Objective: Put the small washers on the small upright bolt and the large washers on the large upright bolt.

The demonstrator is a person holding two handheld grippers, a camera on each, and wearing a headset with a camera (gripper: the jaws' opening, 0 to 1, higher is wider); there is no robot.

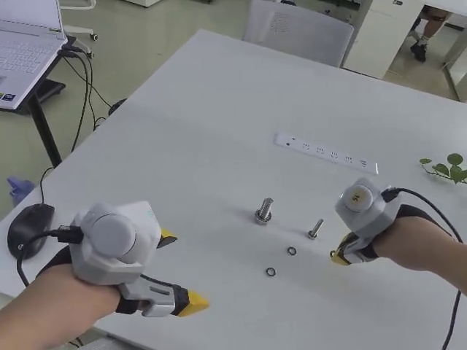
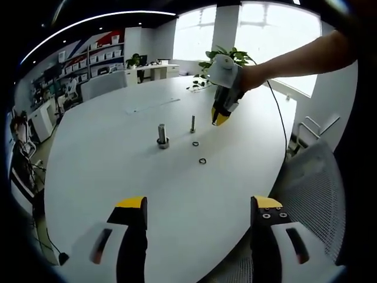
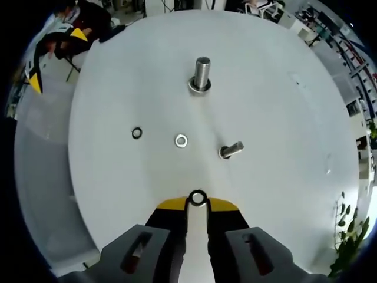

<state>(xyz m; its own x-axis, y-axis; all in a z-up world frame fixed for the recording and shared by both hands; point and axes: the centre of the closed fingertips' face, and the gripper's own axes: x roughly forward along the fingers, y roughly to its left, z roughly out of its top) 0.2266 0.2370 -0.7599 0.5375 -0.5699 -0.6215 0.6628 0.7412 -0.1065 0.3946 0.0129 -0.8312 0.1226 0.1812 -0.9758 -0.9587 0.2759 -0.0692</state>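
Right gripper (image 3: 198,205): jaws clamped on a washer (image 3: 198,197), pinched at the tips; I can't judge its size. The small bolt (image 3: 231,150) stands just ahead and slightly right of the jaws, axis upright. The large bolt (image 3: 200,75) is farther on. My right hand is nearer. Left gripper (image 1: 181,268): jaws apart, empty, well back. Two loose washers (image 1: 292,251) lie near the bolts on the white table (image 1: 219,109), with a power strip (image 1: 326,153) beyond.

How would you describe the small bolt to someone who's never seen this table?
On the white table, near the power strip, stand two bolts. The small bolt is the thin one nearer the right gripper; the large bolt is thicker.
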